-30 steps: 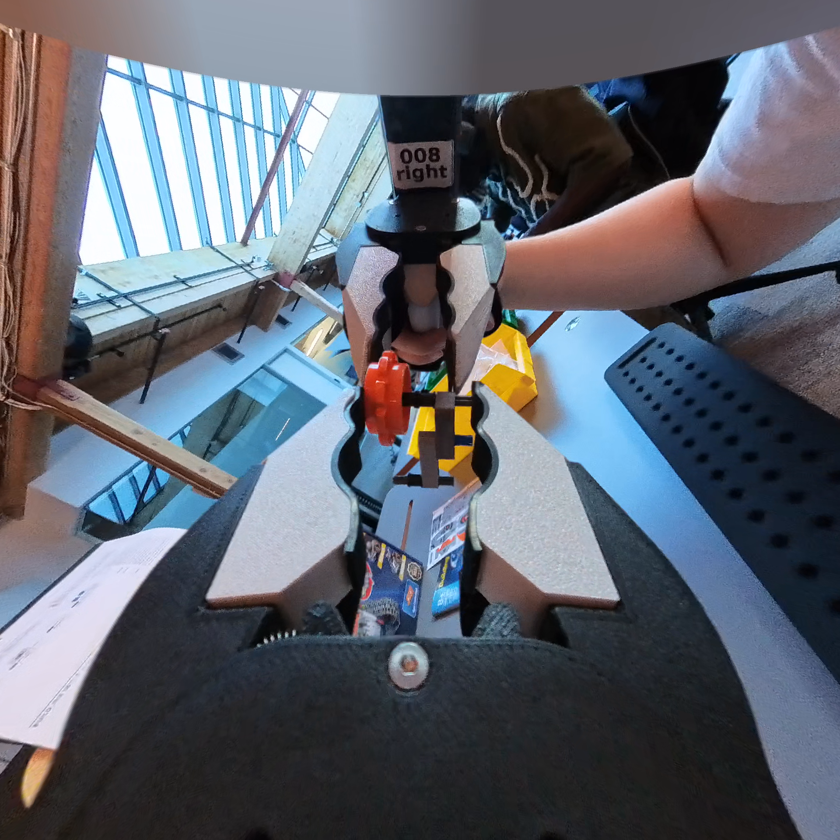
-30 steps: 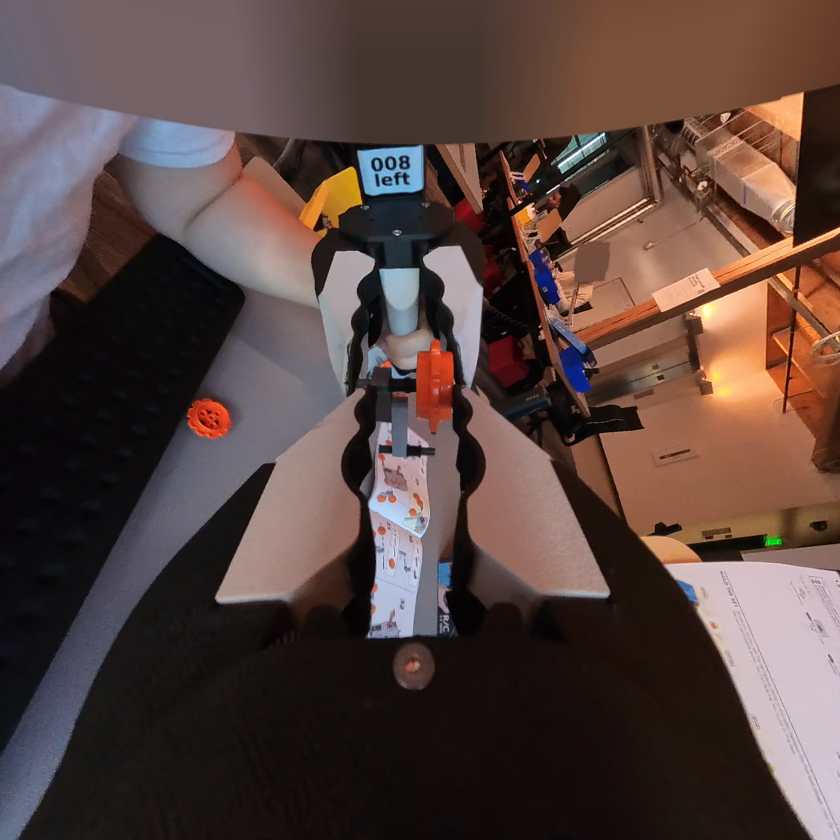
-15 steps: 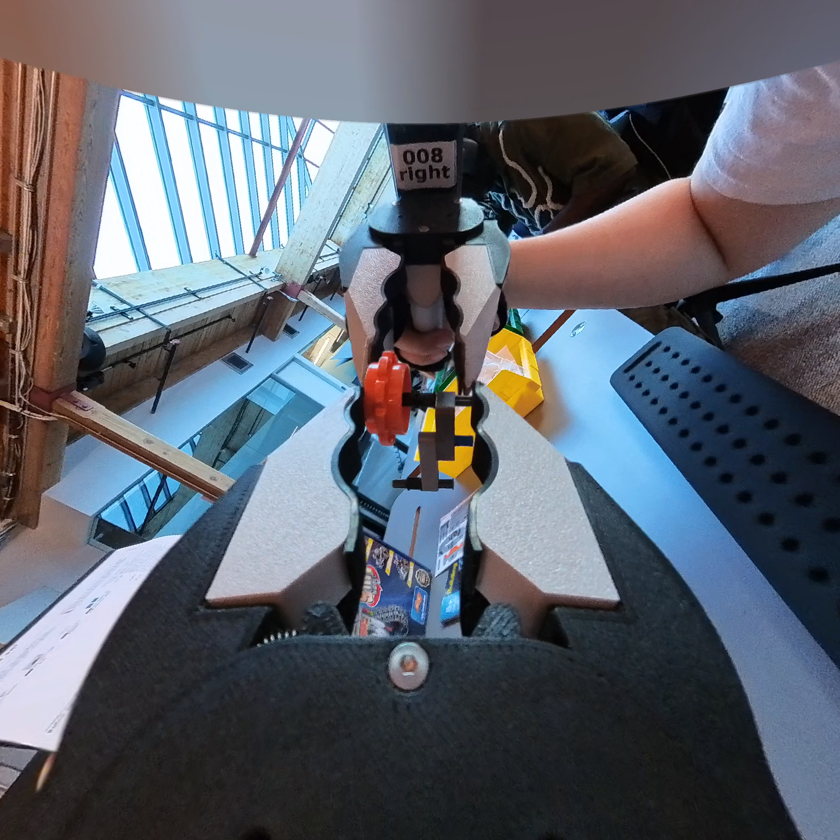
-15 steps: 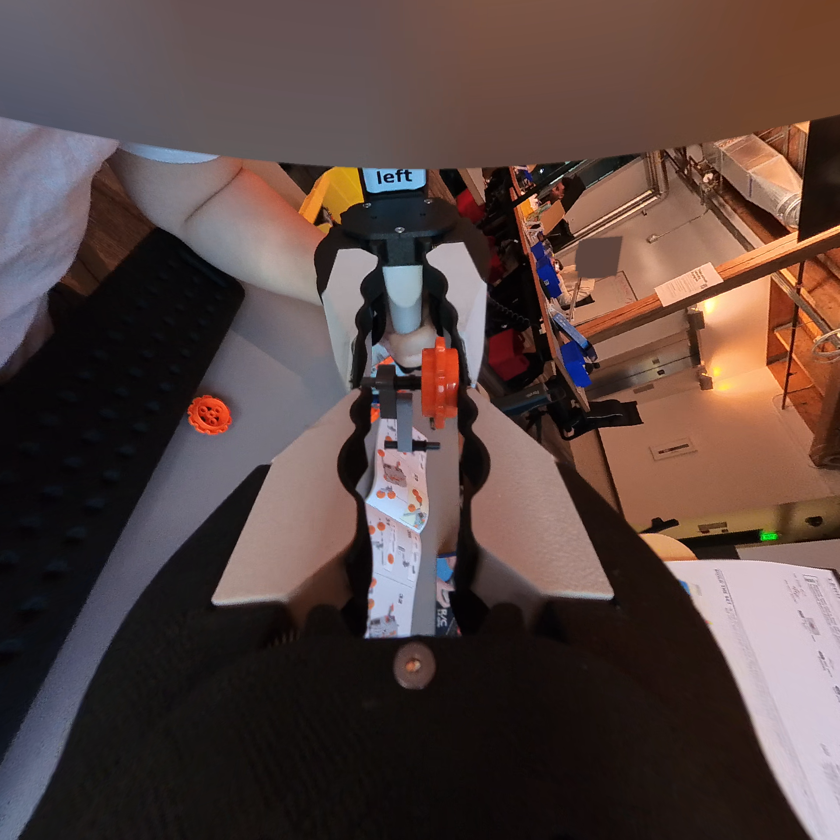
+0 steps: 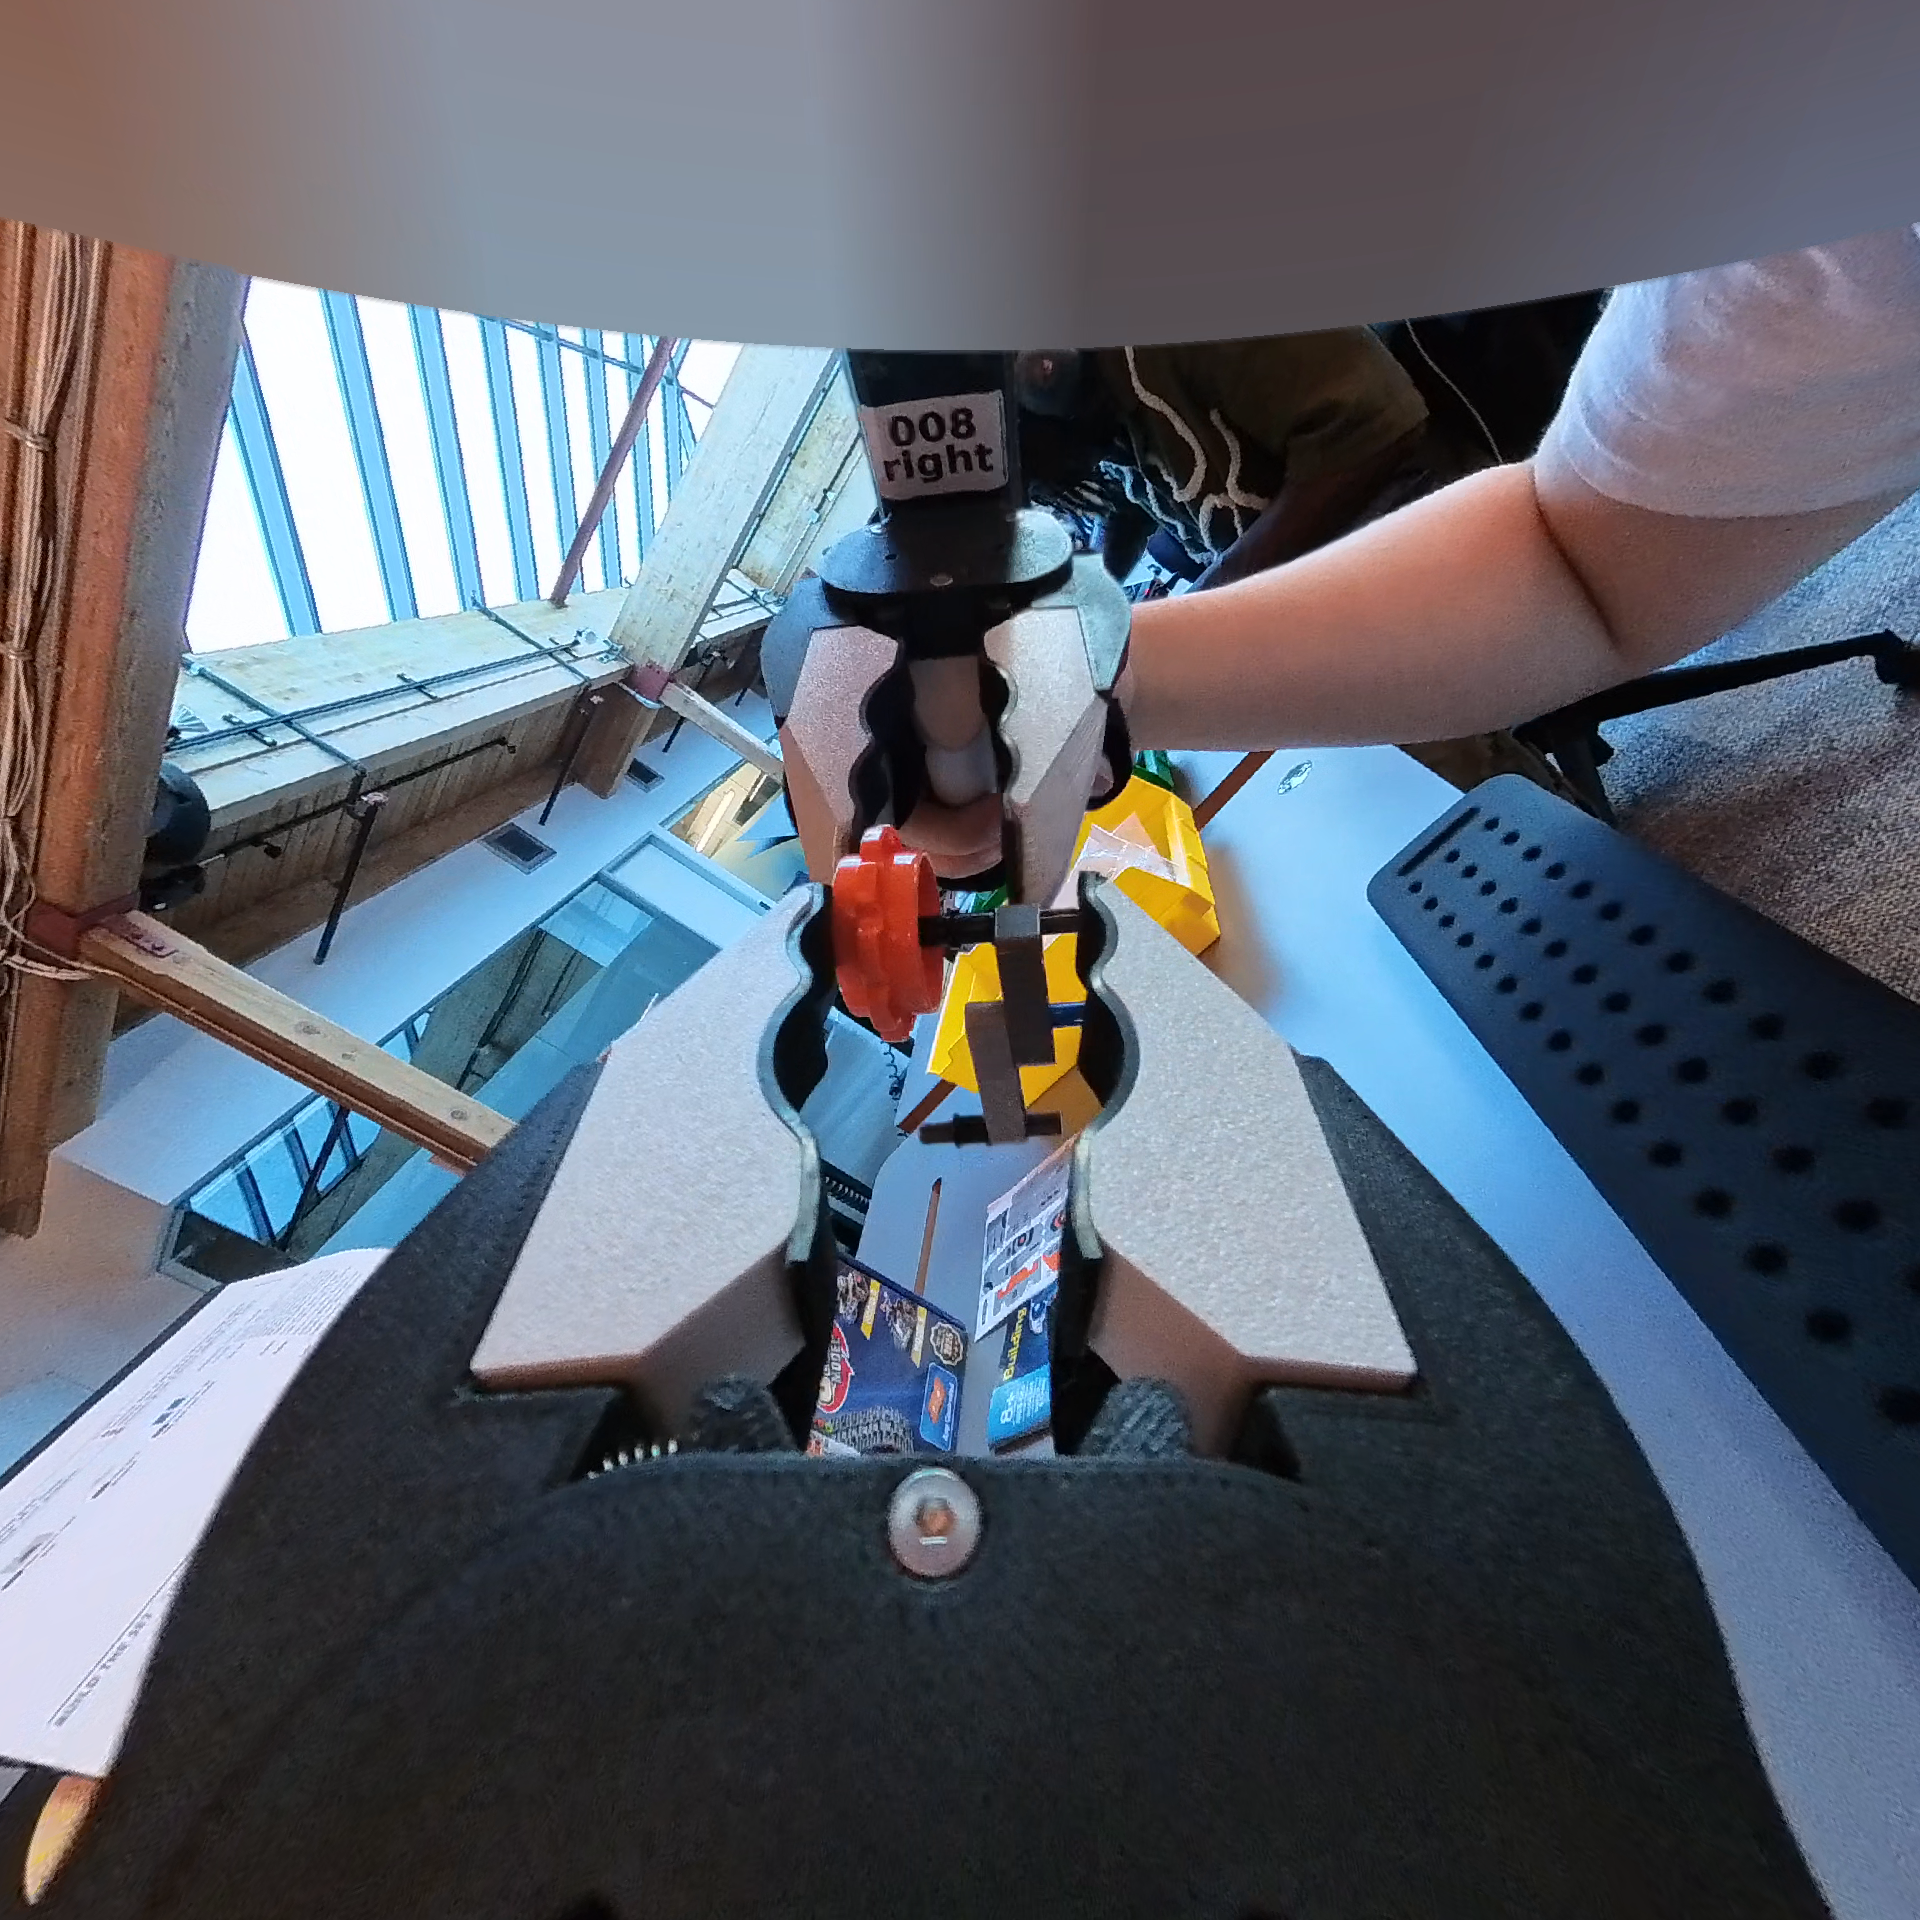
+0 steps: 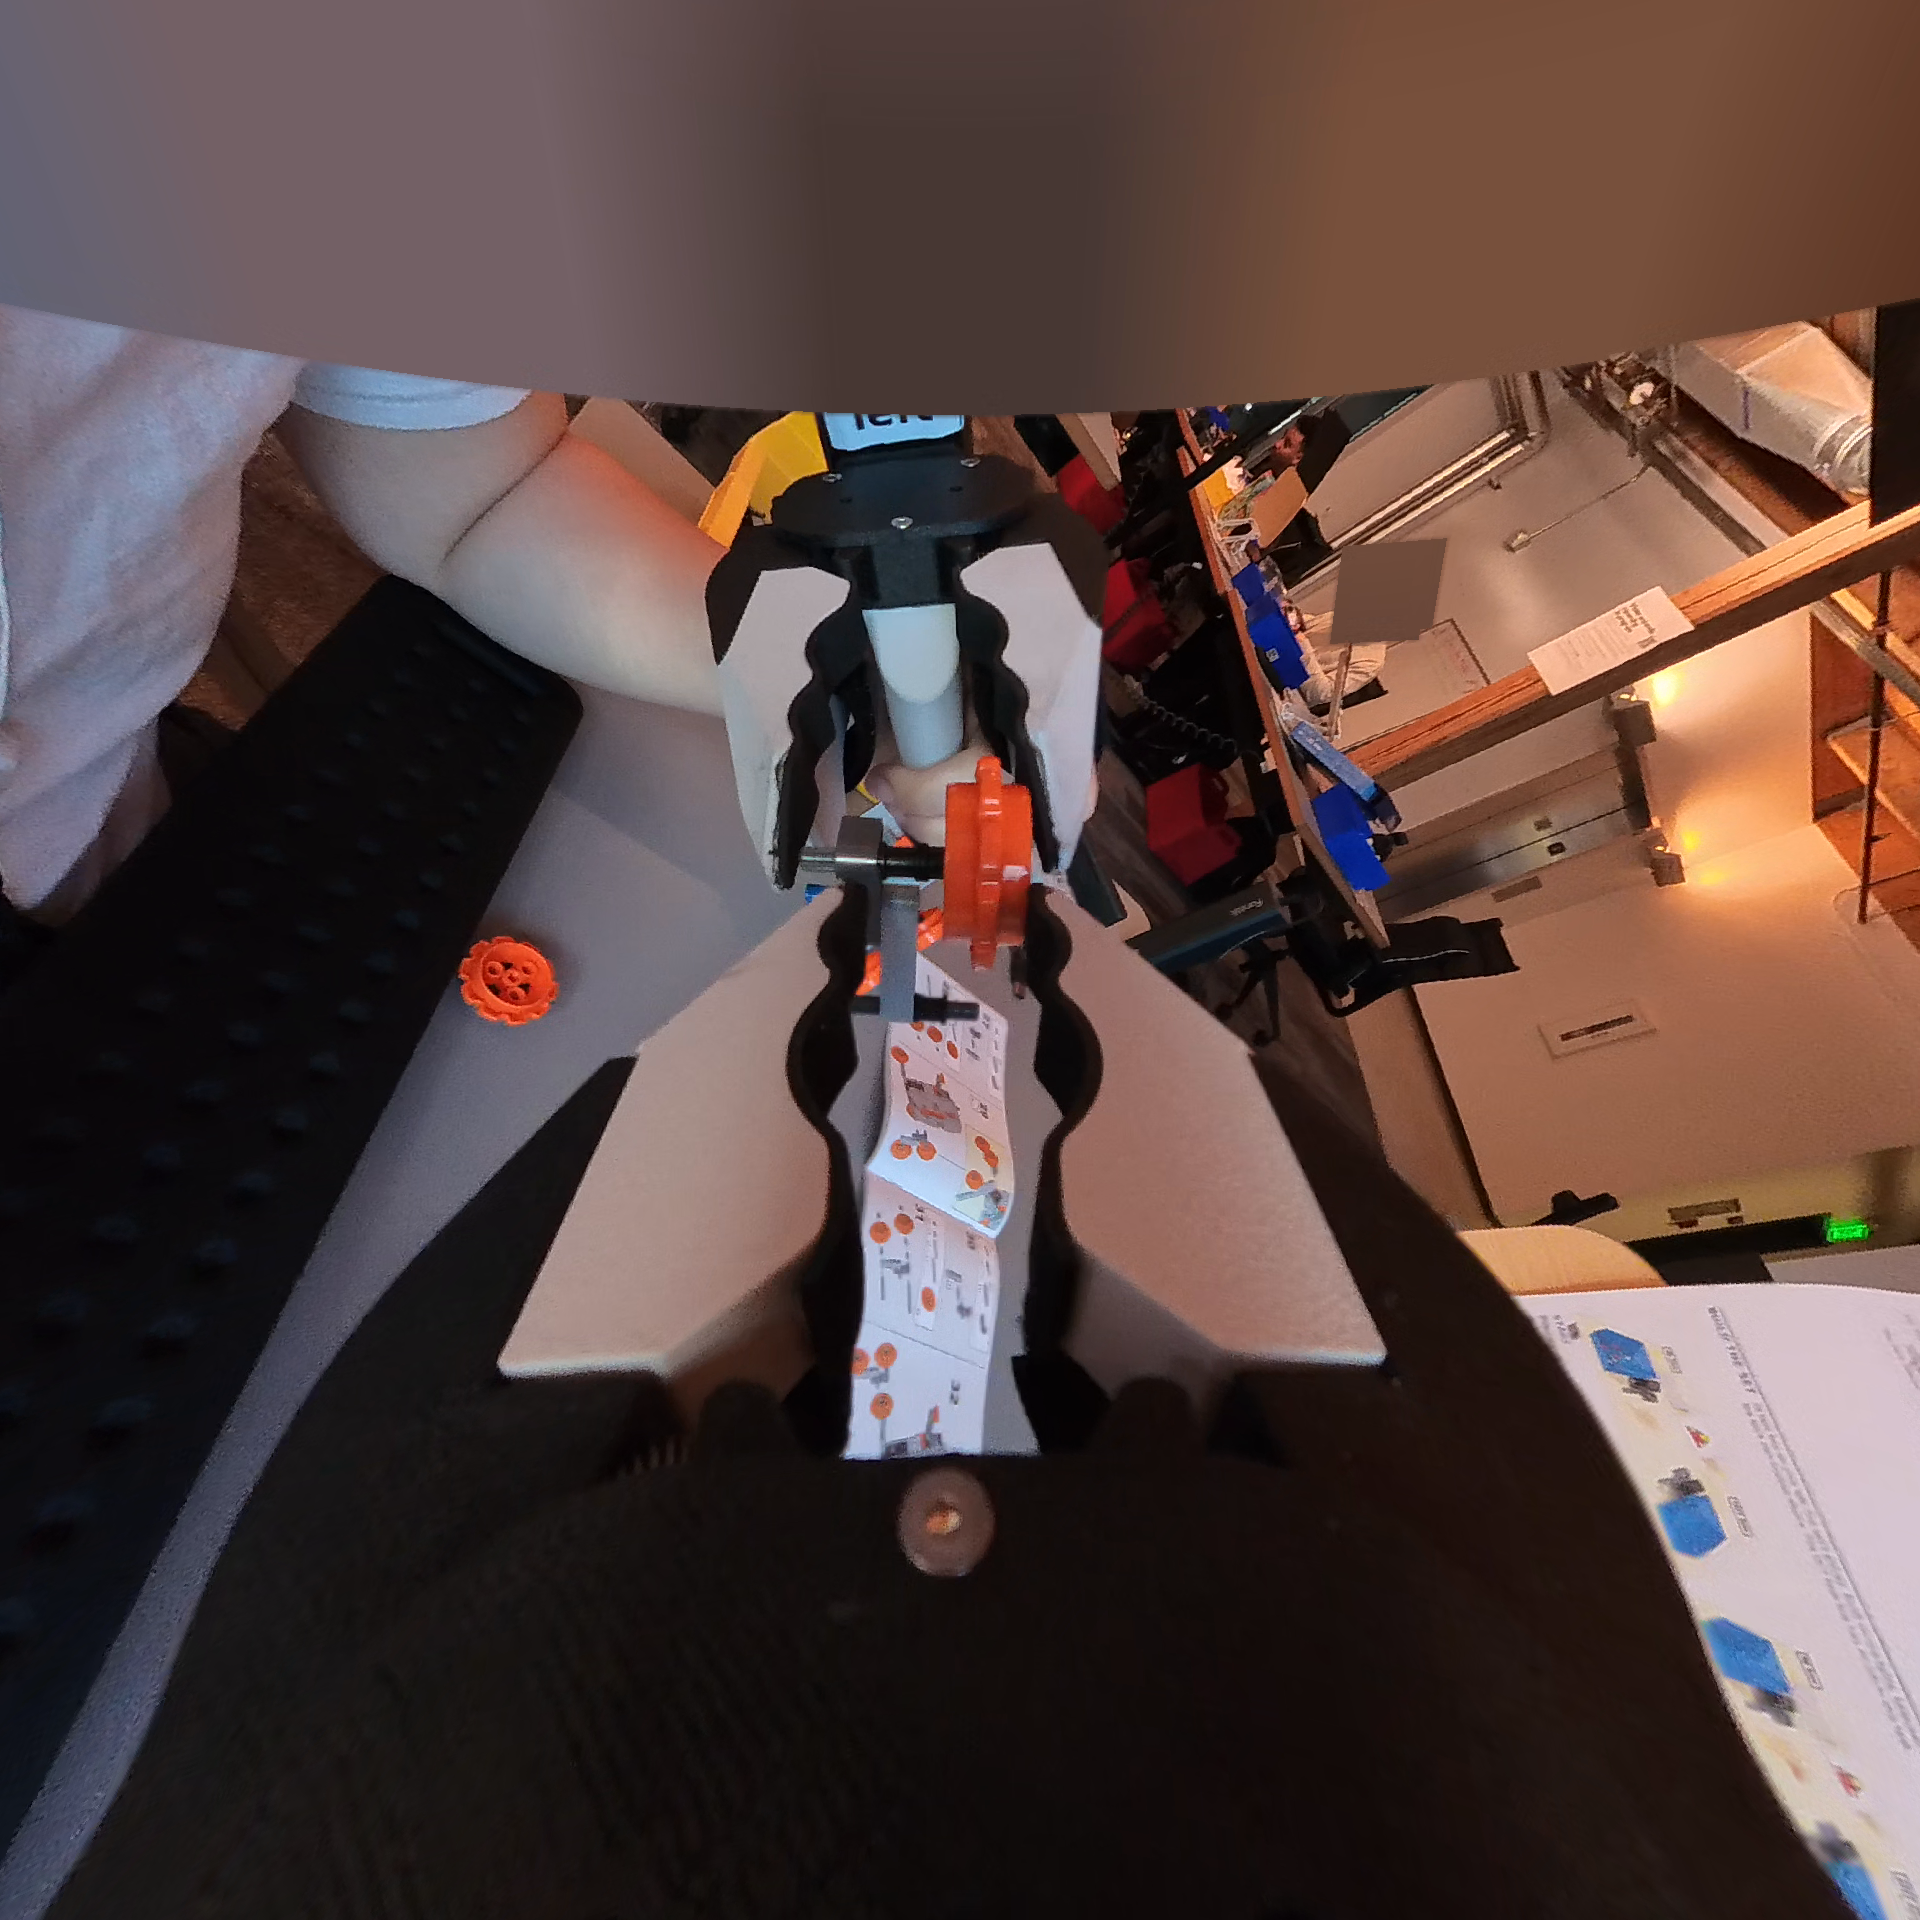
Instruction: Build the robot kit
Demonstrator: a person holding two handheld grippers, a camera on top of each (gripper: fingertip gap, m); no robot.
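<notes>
A small assembly hangs in the air between my two grippers, which face each other tip to tip. It is an orange toothed wheel on a black axle, a grey beam and a second short black axle lower down. My left gripper is shut on it lengthwise, one fingertip on the wheel and the other on the axle's end. My right gripper is shut across the wheel and the beam. A second orange wheel lies loose on the table.
Below lie a grey table, a black perforated panel, a folded picture leaflet, a blue box and yellow bins. A white printed sheet lies at the edge. A person's bare arm reaches behind the right gripper. Both grippers' tips are close together, under 4 cm apart. The black perforated panel is about 25 cm from both grippers' fingertips.
Both views have tilted a little. The grippers and the assembly between them have barely moved, and neither grip has changed.
</notes>
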